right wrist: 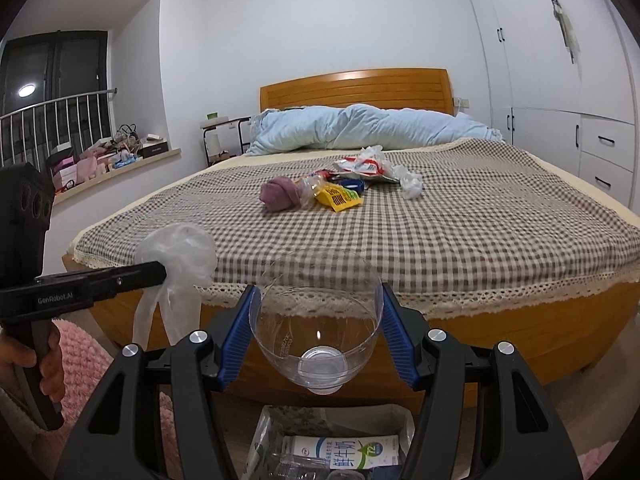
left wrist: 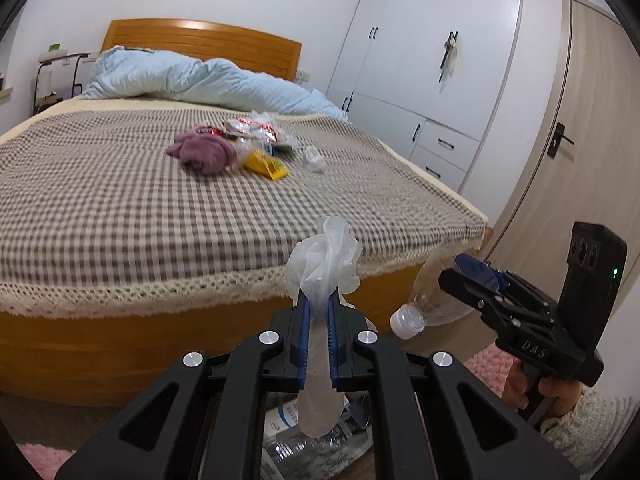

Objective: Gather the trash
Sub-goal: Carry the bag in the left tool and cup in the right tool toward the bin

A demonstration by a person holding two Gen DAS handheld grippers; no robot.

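Observation:
My left gripper (left wrist: pixel 318 308) is shut on a crumpled translucent plastic bag (left wrist: pixel 324 252), which bunches above the pads and hangs down below them. It shows from the side in the right wrist view as the left gripper (right wrist: pixel 162 272) with the bag (right wrist: pixel 176 256). My right gripper (right wrist: pixel 318 316) is shut on a clear plastic bottle (right wrist: pixel 316 336) with its white cap (right wrist: pixel 322 364) pointing down; the same bottle (left wrist: pixel 430 300) shows in the left wrist view. Below both grippers stands a lined trash bin (right wrist: pixel 276 420) with a milk carton (right wrist: pixel 344 454) inside. More trash (right wrist: pixel 340 194) lies in the middle of the bed.
The bed (right wrist: pixel 460 240) has a checked cover, a light blue quilt (right wrist: pixel 360 128) and a wooden footboard (left wrist: pixel 120 344) just ahead. A purple cloth (right wrist: pixel 278 196) lies among the wrappers. White wardrobes (left wrist: pixel 420 60) and a door (left wrist: pixel 580 140) stand right. Pink rug (right wrist: pixel 84 348) on the floor.

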